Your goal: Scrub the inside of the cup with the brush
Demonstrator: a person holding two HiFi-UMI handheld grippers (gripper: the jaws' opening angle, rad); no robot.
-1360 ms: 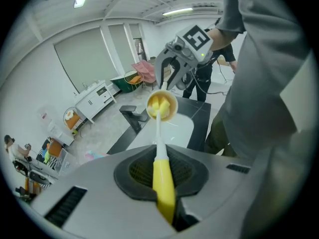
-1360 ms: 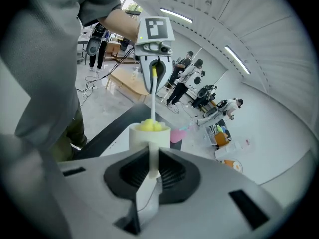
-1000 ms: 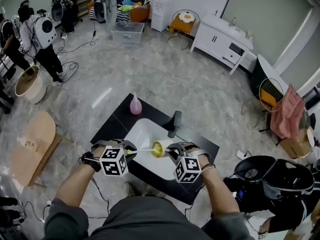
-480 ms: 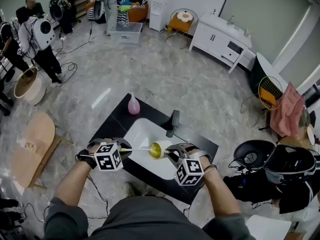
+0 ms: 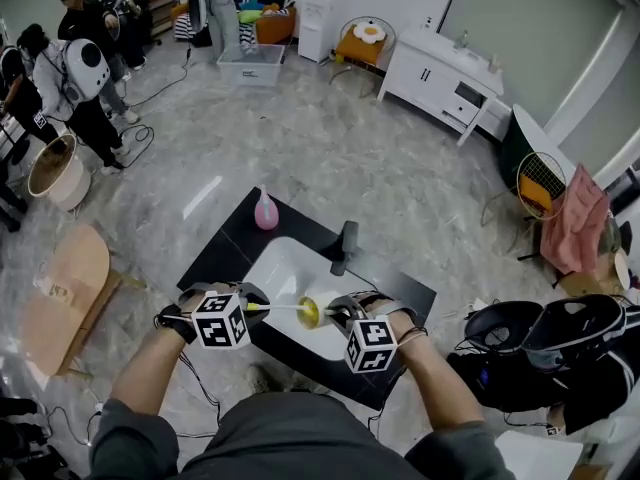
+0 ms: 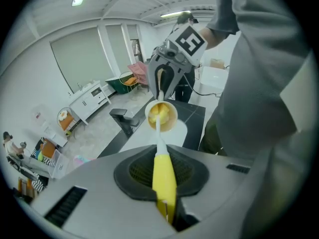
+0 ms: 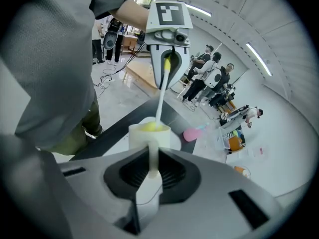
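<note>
A white cup (image 7: 148, 136) is hanging just beyond the right gripper (image 5: 335, 315), whose fingers are pinching the cup's thin handle. The cup is lying tipped on its side with its mouth facing the left gripper (image 5: 258, 301). A brush (image 6: 163, 176) is reaching from that gripper into the cup. Its fingers are pressing on the yellow grip, the white shaft is running out ahead of them, and the yellow sponge head is sitting inside the cup's mouth. Both grippers are pointing steeply down and facing each other over a white sink (image 5: 285, 268) set in a black counter (image 5: 225, 253). A black faucet (image 5: 347, 245) is standing beyond the fingertips, and a pink bottle (image 5: 265, 211) is standing farther off.

The scrubbing is probably under way. The cup is hanging by its handle alone, so a hard sideways push from the sponge is likely to twist it in the pinch or knock it down into the sink. Pulling back too far would bring the sponge out of the mouth.
</note>
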